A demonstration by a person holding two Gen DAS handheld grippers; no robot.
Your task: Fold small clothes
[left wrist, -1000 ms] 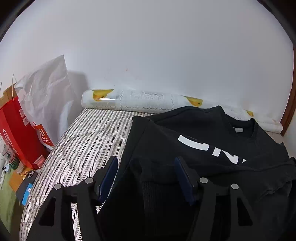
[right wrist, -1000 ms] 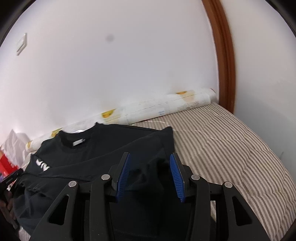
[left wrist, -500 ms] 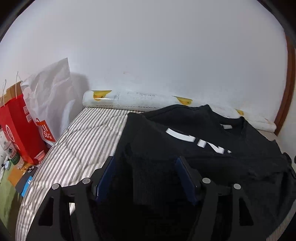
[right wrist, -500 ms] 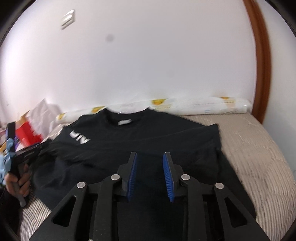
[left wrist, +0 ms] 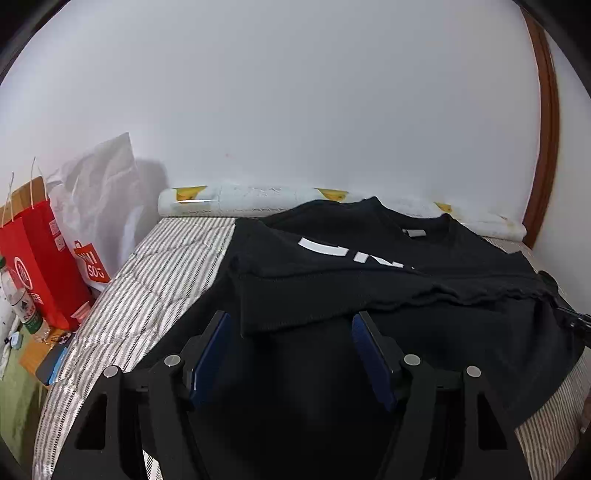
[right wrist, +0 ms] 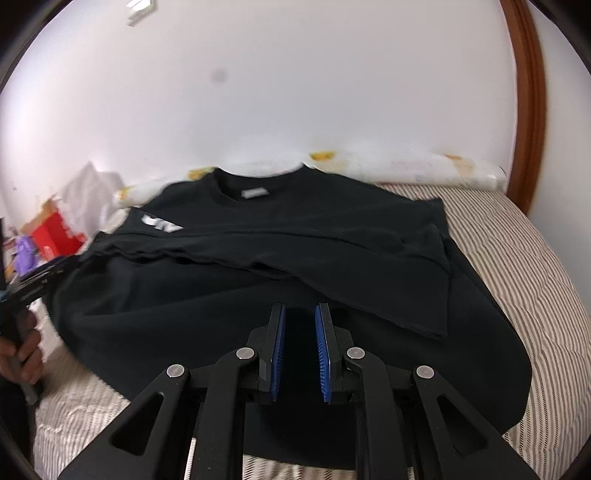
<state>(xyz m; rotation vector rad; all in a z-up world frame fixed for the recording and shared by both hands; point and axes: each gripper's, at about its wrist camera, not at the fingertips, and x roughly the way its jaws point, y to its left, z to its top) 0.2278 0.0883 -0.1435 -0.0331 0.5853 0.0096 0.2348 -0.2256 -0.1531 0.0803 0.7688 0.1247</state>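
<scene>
r gripper (right wrist: 300, 317) narrowed, closing over black tee (right wrist: 258, 236), contact unclear.

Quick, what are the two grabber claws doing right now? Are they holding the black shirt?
Left gripper: open wide above the black shirt, holding nothing.
Right gripper: closing, a narrow gap left; whether it pinches the shirt cannot be told.

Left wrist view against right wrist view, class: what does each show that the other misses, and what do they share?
Only the left wrist view: a bottle beside the red bag.

Only the right wrist view: a hand gripping the other tool's handle, and a wall switch.

Both: the black sweatshirt on the striped mattress, and the rolled paper along the wall.
</scene>
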